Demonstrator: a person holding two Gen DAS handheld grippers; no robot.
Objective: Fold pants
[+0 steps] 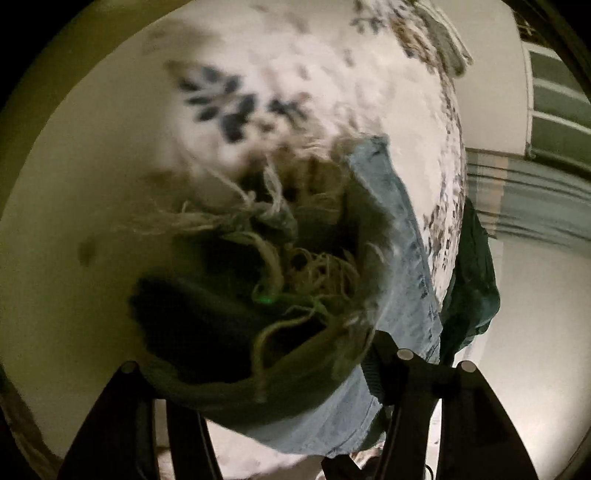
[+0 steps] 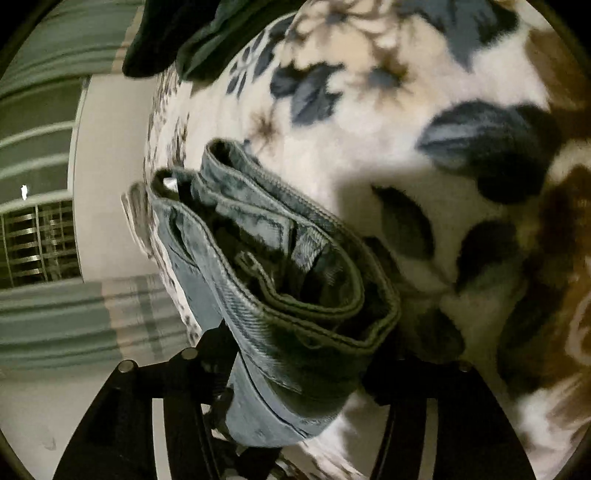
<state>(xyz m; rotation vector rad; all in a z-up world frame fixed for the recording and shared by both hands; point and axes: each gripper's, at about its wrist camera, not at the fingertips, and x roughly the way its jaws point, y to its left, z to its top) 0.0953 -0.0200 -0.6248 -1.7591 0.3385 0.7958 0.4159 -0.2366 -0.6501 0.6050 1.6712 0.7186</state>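
The pants are light blue jeans. In the left wrist view their frayed leg hem [image 1: 280,266] bunches between my left gripper's fingers [image 1: 384,369], and the denim leg [image 1: 402,236] runs away along the bed edge. My left gripper [image 1: 266,384] is shut on this hem end. In the right wrist view the jeans' waistband [image 2: 280,266], with fly and belt loops, is folded double and lifted over the blanket. My right gripper [image 2: 295,391] is shut on the waistband end; its fingers [image 2: 210,354] are mostly hidden by denim.
A white fleece blanket [image 2: 369,140] with blue and brown leaf print covers the bed. A dark green garment [image 1: 472,280] hangs over the bed edge, also in the right wrist view [image 2: 184,33]. Beyond are striped curtains [image 2: 55,317] and a pale floor [image 1: 535,314].
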